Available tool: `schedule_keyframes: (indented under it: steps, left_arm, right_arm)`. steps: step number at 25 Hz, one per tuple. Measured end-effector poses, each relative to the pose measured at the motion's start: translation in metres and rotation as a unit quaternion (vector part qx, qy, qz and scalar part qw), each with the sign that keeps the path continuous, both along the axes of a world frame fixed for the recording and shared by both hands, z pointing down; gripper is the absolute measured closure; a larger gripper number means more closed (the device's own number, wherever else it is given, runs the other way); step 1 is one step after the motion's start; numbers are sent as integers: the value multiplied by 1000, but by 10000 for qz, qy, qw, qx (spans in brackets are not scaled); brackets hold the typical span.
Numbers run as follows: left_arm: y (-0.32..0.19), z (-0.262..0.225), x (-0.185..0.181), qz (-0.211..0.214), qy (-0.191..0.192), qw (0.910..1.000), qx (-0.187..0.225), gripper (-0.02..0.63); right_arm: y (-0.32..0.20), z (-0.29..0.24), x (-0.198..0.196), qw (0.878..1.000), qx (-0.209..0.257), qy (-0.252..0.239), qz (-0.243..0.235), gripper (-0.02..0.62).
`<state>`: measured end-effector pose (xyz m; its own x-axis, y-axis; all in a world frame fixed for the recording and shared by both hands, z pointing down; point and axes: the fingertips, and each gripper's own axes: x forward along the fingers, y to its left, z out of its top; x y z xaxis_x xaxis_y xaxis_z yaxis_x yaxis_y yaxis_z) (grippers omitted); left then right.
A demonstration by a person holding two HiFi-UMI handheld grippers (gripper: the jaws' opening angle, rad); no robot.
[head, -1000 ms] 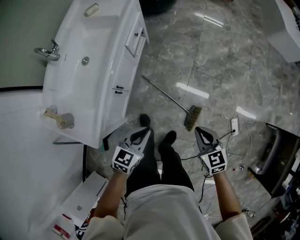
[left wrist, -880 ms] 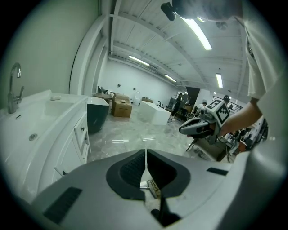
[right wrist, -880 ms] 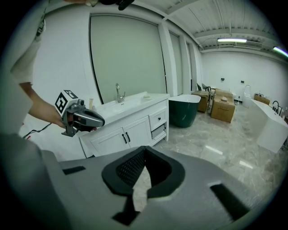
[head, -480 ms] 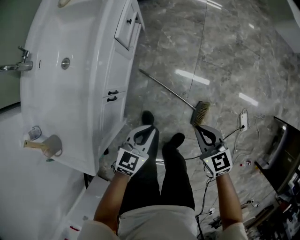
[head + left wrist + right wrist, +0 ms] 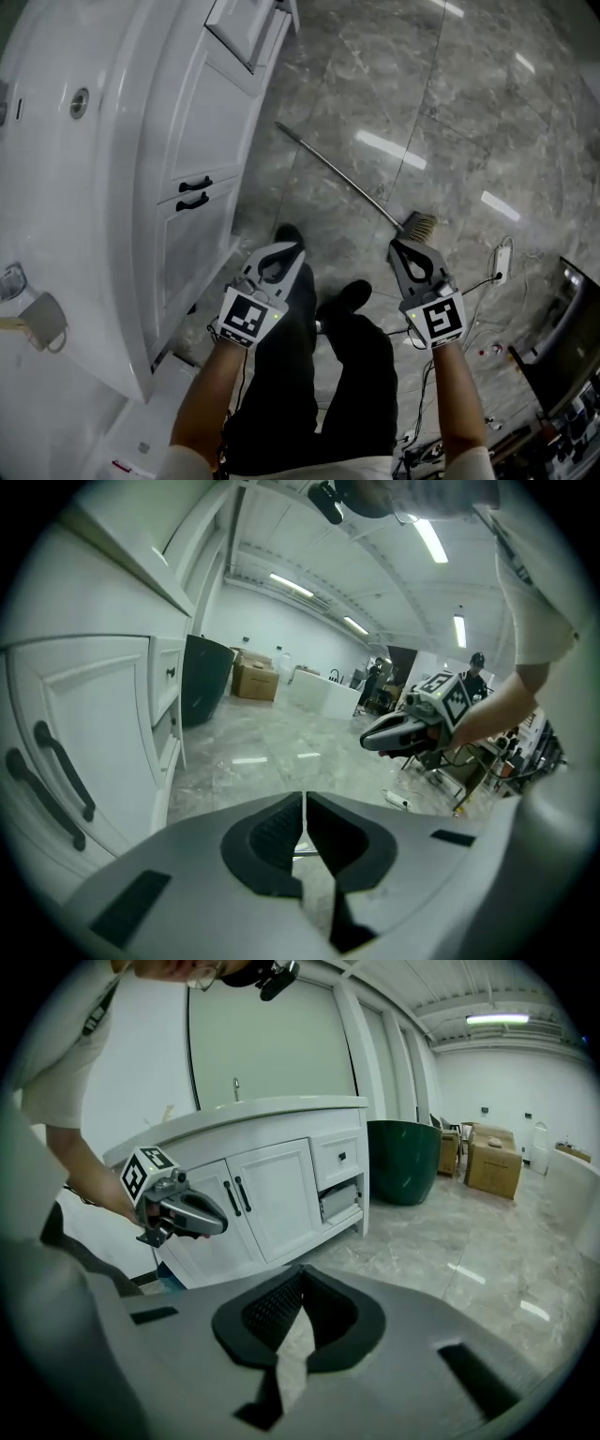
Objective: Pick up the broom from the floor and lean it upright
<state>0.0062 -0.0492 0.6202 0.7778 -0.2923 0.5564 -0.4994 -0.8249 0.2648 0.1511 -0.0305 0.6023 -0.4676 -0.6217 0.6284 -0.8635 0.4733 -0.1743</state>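
Reach stage, I'd say: broom (image 5: 361,190) lay on the floor (image 5: 469,94) untouched, left tongs (image 5: 278,253) and right tongs (image 5: 405,251) both pinched together, empty. Next they'd need opening around the handle (image 5: 319,157).

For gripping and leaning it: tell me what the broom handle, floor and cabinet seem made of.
Broom handle: thin, grey, slight sheen, probably metal. Floor: polished grey veined stone or stone-look tile, mirroring ceiling lights. Cabinet: smooth white painted panels, likely wood or board; unclear which.
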Motion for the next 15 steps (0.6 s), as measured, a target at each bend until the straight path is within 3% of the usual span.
schedule_keyframes:
  steps: [11,15]
  left_arm:
    - [-24,157,18,356,75,9993,-96,591]
    - [-42,201,19,291,214,9993,-109,591]
  right_arm:
    - [-39,175,11,9989,-34,35,-459,577]
    - [-60,225,13,9969,9,133,-780,573]
